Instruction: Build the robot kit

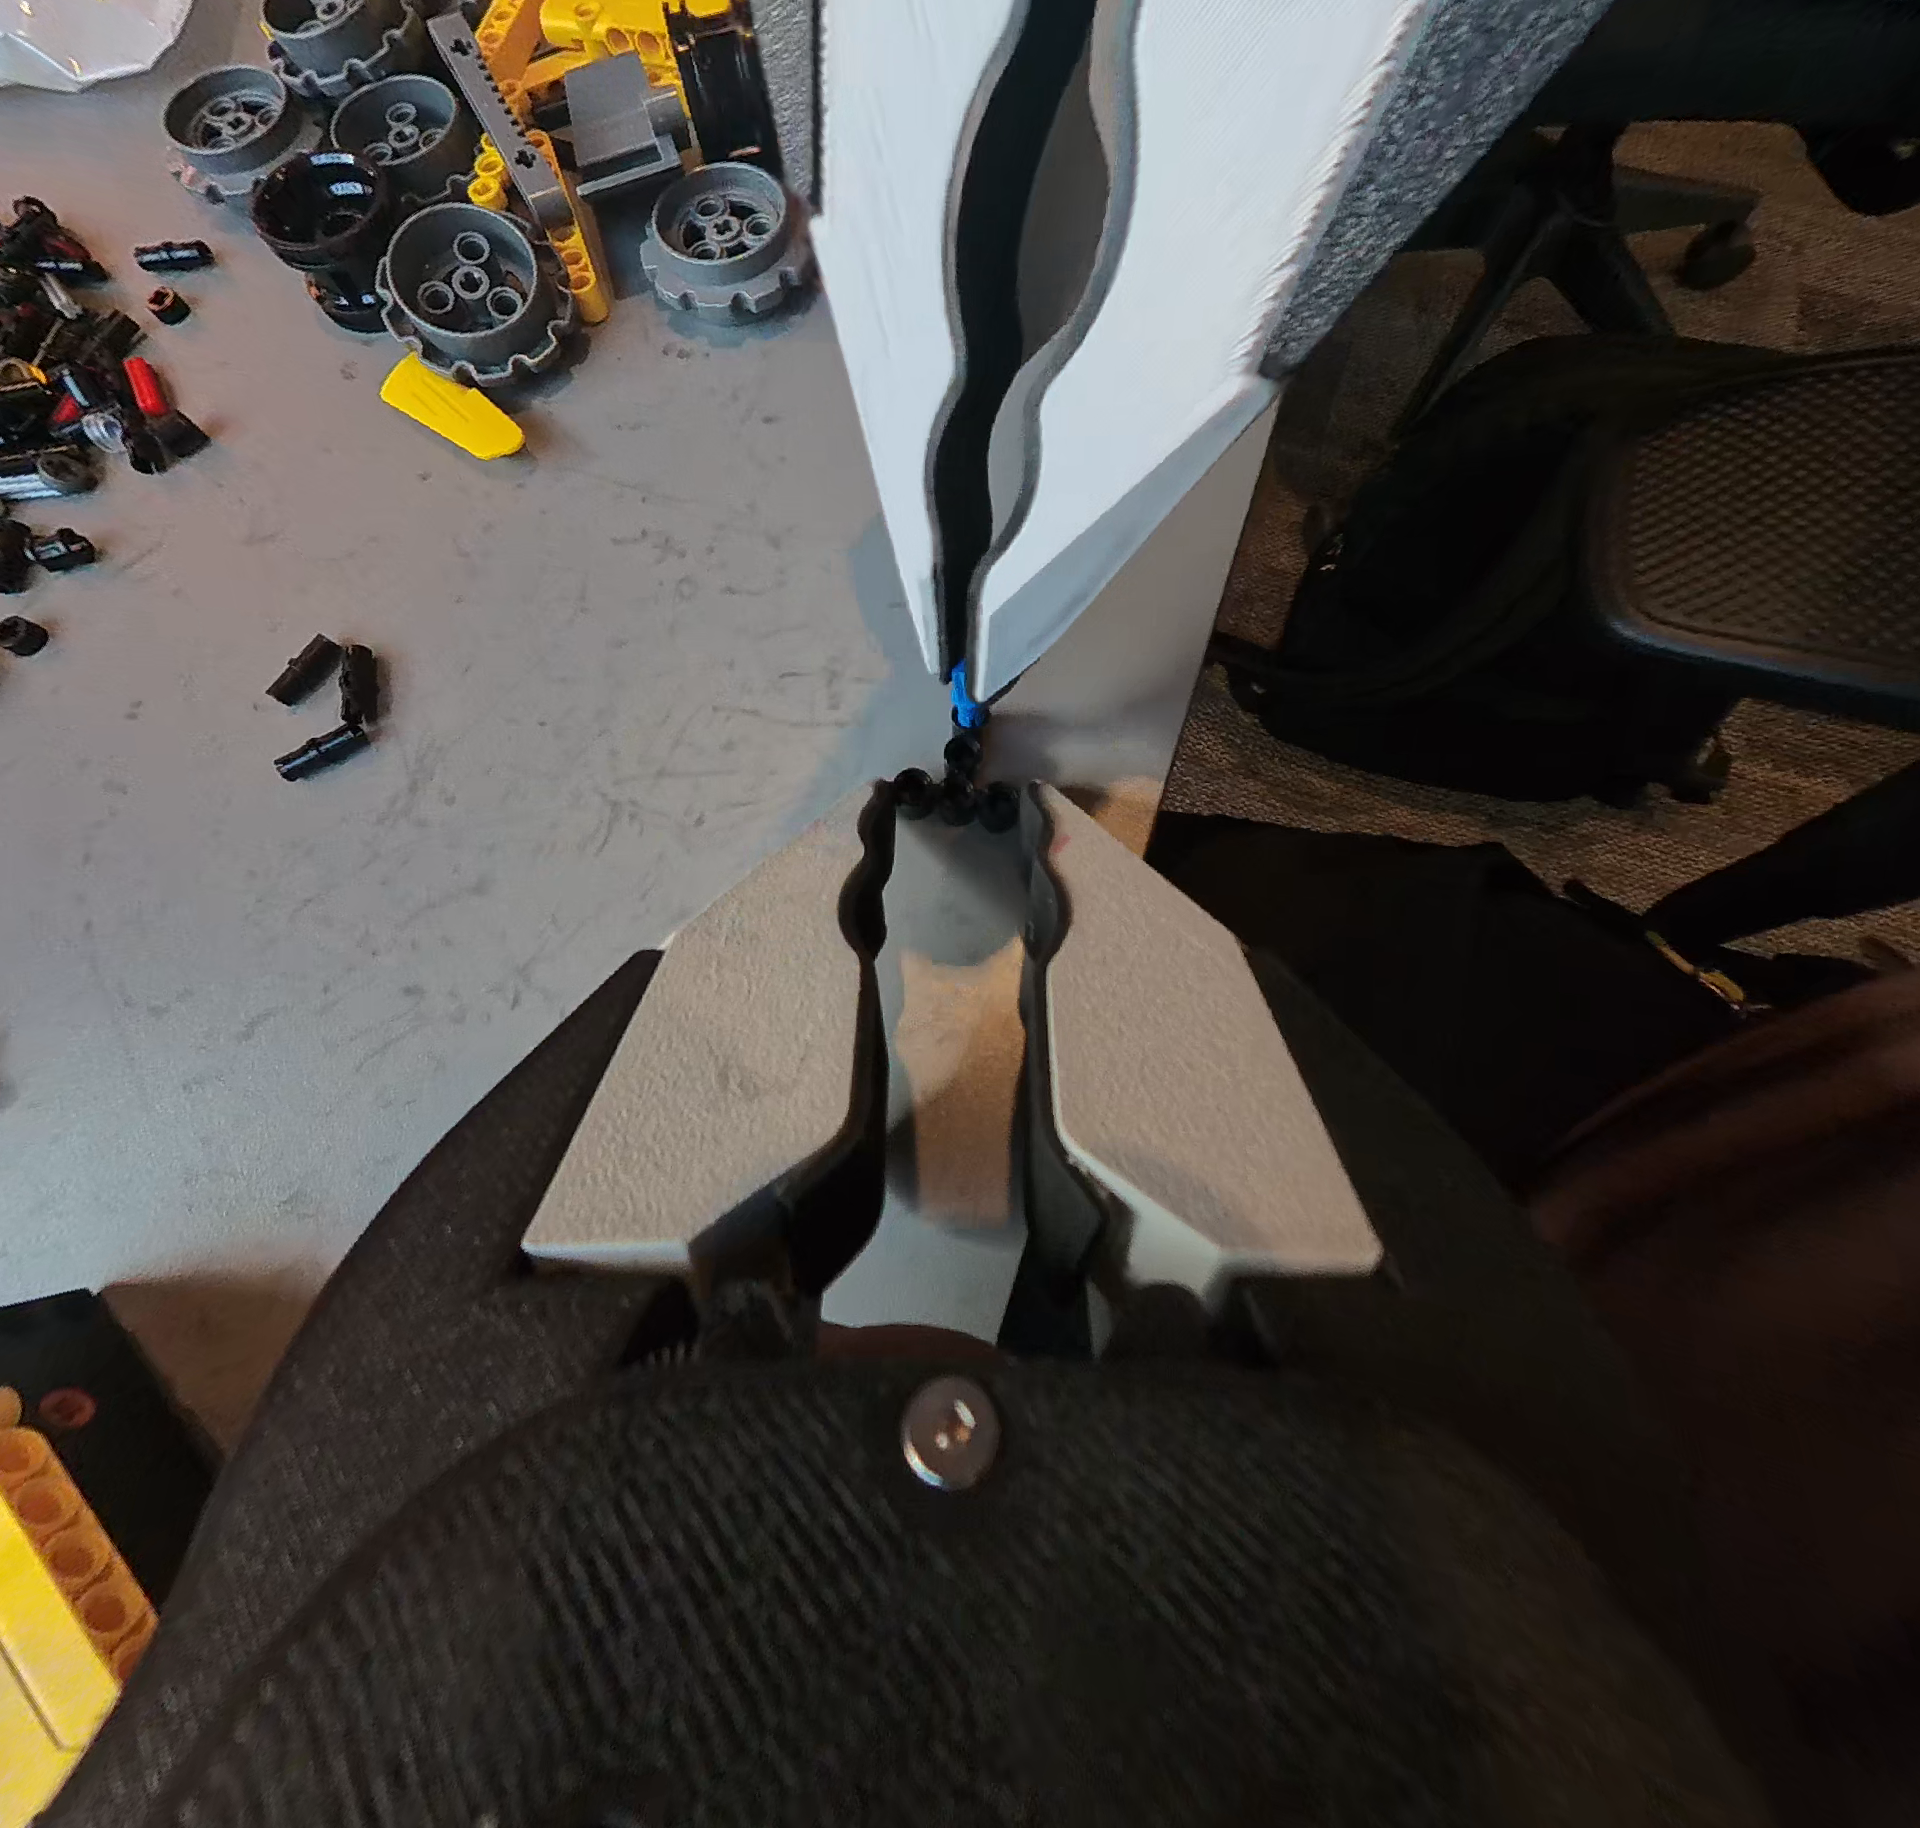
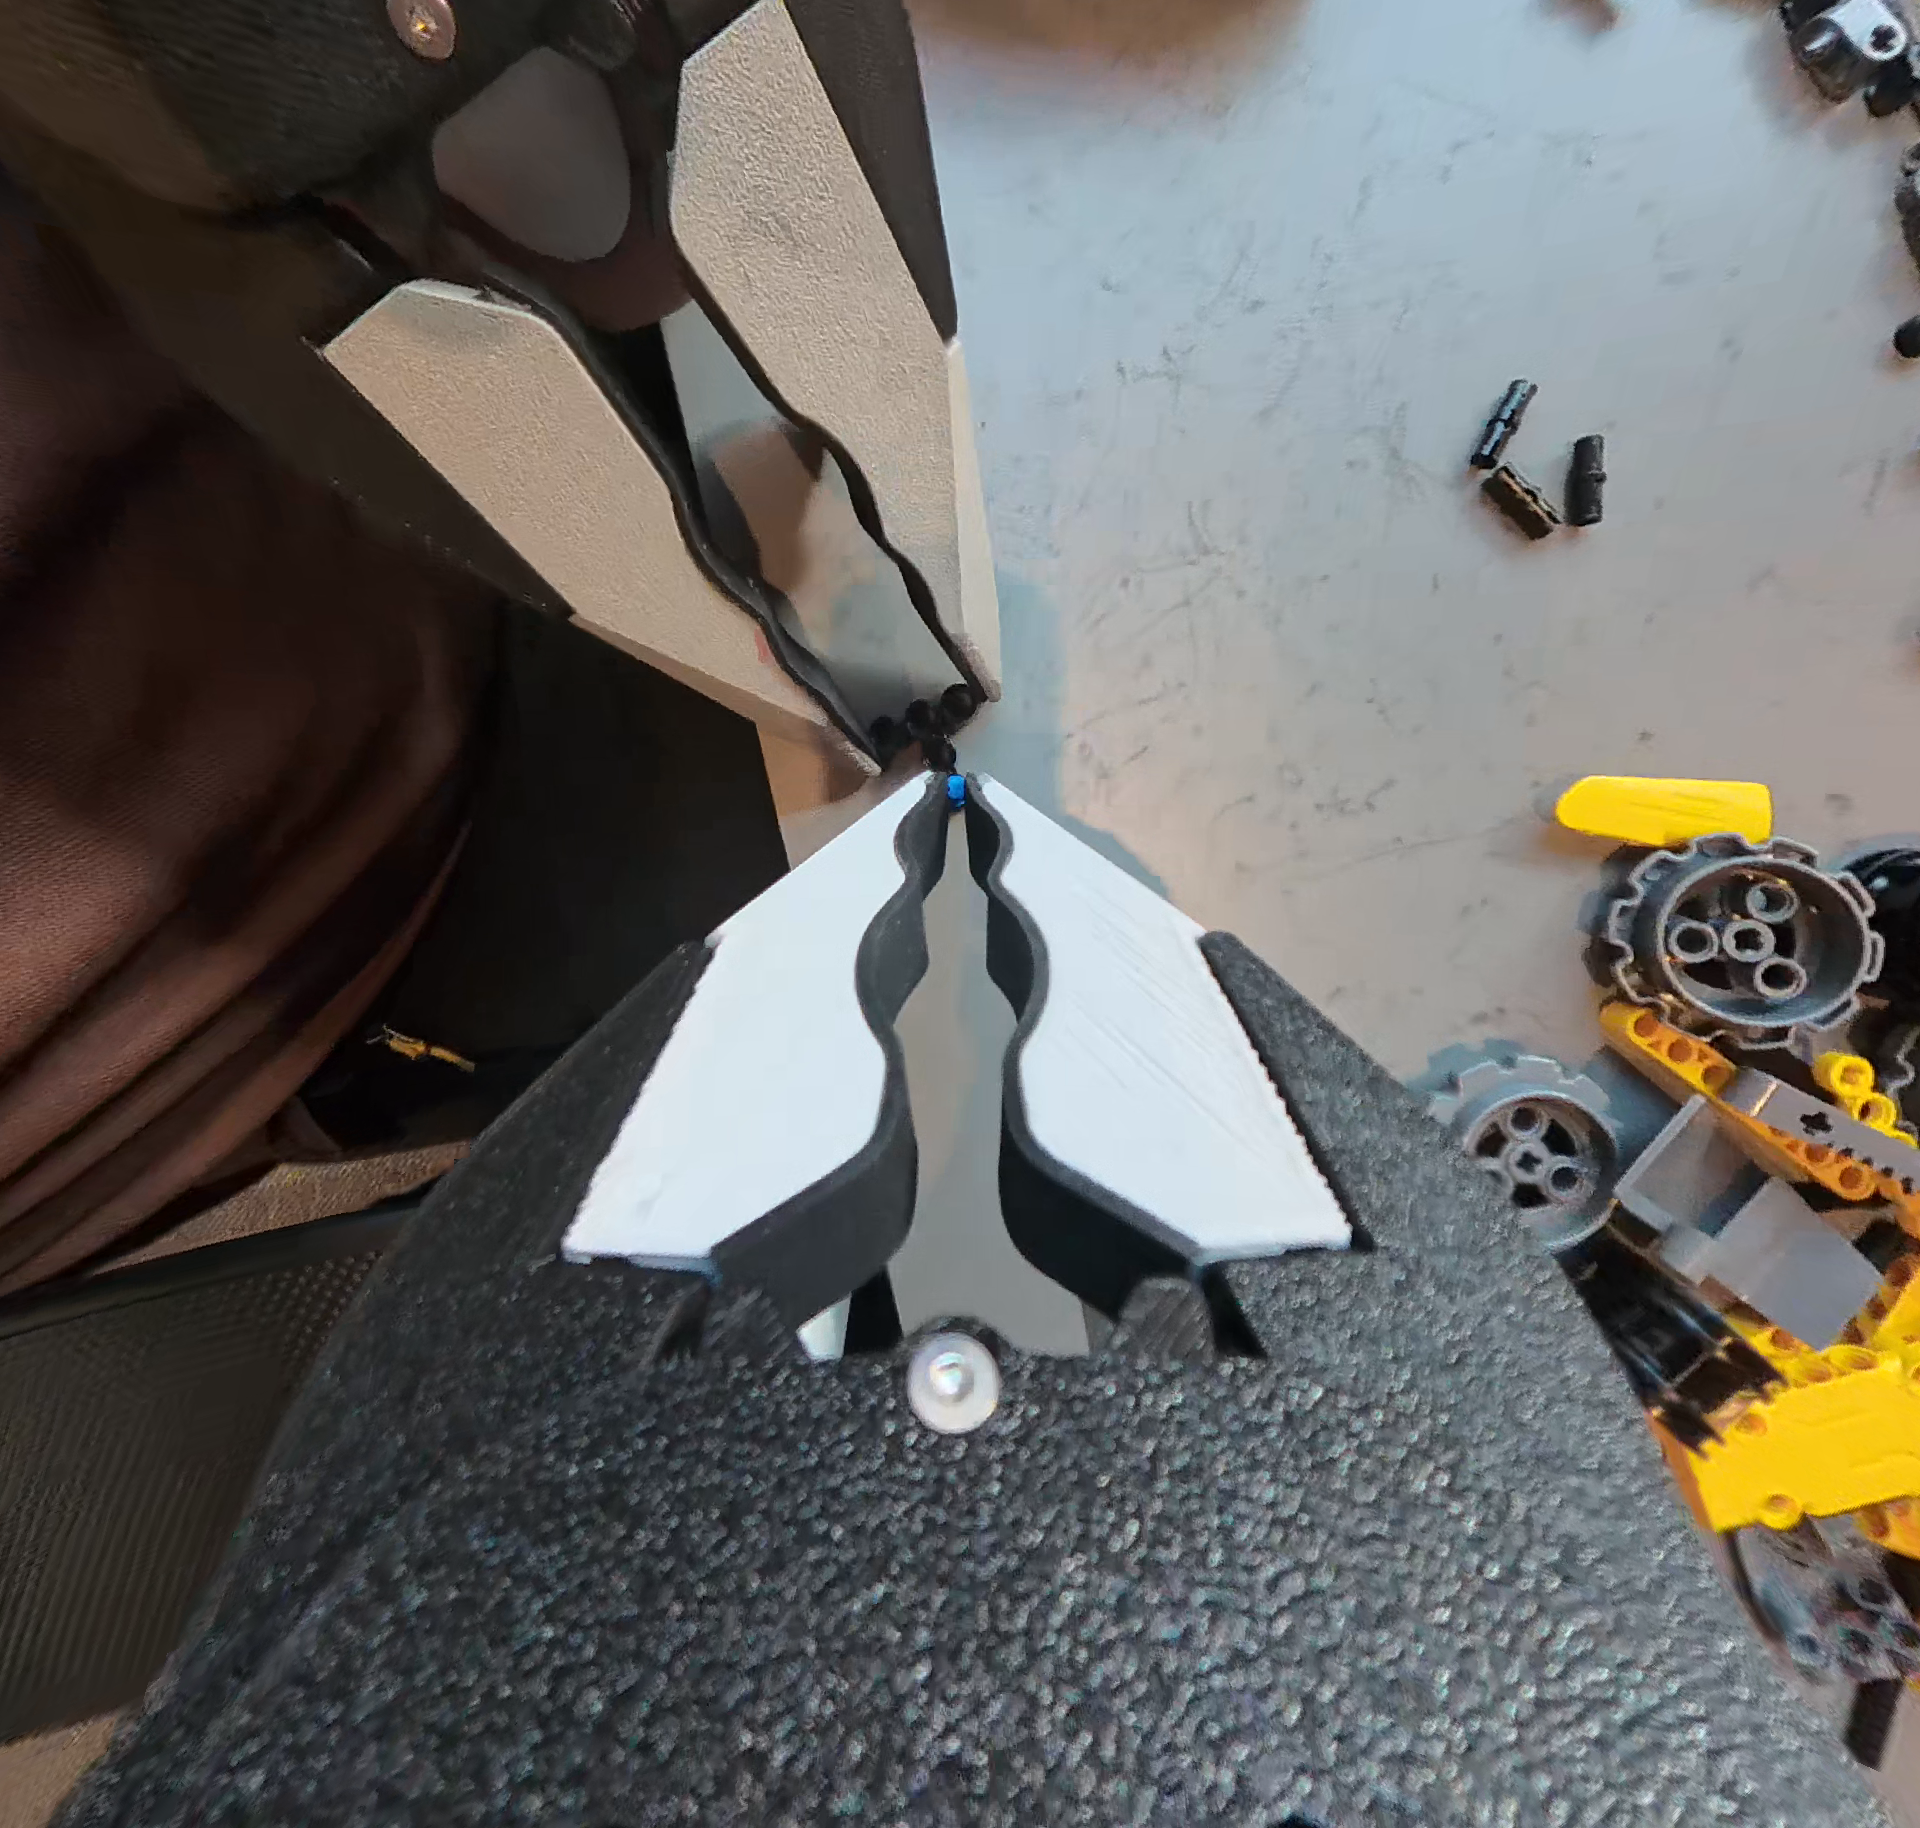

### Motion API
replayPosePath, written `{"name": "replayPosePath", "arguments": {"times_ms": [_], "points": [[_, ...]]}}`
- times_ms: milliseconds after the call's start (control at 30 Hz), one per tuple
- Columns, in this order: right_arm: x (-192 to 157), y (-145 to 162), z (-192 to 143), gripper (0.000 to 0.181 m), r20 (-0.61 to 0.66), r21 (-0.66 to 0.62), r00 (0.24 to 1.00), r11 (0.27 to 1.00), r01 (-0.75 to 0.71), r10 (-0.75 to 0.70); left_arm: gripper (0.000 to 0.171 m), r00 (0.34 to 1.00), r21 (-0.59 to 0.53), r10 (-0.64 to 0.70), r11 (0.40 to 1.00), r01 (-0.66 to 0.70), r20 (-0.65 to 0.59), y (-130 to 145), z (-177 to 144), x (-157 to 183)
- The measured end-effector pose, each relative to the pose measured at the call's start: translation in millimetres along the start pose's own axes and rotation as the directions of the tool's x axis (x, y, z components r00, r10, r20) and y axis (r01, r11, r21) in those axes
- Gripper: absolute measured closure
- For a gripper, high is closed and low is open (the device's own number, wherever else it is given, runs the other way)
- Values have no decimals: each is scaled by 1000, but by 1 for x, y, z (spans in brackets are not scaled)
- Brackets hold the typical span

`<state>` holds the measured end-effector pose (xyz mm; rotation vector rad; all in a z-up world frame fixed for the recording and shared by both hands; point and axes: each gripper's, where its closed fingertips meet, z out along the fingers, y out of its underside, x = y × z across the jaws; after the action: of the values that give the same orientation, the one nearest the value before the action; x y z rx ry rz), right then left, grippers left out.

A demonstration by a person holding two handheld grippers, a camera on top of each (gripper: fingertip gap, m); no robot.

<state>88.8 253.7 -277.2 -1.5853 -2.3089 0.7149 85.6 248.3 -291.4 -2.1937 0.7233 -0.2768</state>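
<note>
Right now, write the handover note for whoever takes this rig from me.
Left gripper: fingers shut on the black T-shaped connector, held above the grey table near its edge.
Right gripper: fingers shut on the blue pin.
The blue pin's tip meets the connector's stem; how deep it sits cannot be told.
Three loose black pins lie to the left, with grey wheel hubs and the yellow assembly further back.

The left gripper (image 1: pixel 956 791) has two flat grey fingers (image 1: pixel 727 1072) with wavy black inner pads, set in a black woven-textured body with one silver screw (image 1: pixel 951 1432). The right gripper (image 2: pixel 954 791) has white fingers (image 2: pixel 769 1082) (same wavy black pads), a pebbled black body and a silver screw (image 2: pixel 951 1381).
</note>
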Motion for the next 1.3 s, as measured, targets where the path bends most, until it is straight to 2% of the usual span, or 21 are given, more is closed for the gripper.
{"name": "replayPosePath", "arguments": {"times_ms": [100, 200, 267, 400, 533, 633, 767, 900, 1300], "points": [[0, 2, -1, 181, -60, 8, 997, 999, 50, -49, 150, 1000, -1, -7, 1000, 7, -6, 0, 0, 0], [-1, 2, 0, 181, -145, -32, 979, 989, 141, -145, 150, 1000, -1, -9, 1000, 9, -5, 0, 0, 0], [-1, 1, 0, 181, -157, -60, 974, 986, 155, -163, 150, 1000, -1, -11, 1000, 11, -6, 0, 0, 0], [1, 1, 1, 181, -127, -105, 981, 985, 135, -148, 150, 1000, -1, -17, 1000, 17, 4, 0, 0, -2], [4, 3, 1, 181, -47, -102, 999, 995, 9, -14, 150, 1000, -1, -26, 1000, 26, 15, 0, 0, -4], [5, 2, 1, 181, -20, -97, 999, 995, -30, 28, 150, 999, -2, -29, 1000, 29, 22, 1, 0, -6], [6, 0, 2, 181, -24, -119, 1000, 993, -12, 10, 150, 999, -3, -35, 999, 35, 26, 1, 0, -7], [7, -6, 4, 181, 4, -105, 999, 993, -49, 49, 150, 999, 0, -31, 1000, 31, 32, 0, 0, -7], [7, -4, 4, 181, -25, -124, 999, 992, 20, -23, 150, 999, 2, -30, 1000, 30, 38, 0, 0, -8]]}}
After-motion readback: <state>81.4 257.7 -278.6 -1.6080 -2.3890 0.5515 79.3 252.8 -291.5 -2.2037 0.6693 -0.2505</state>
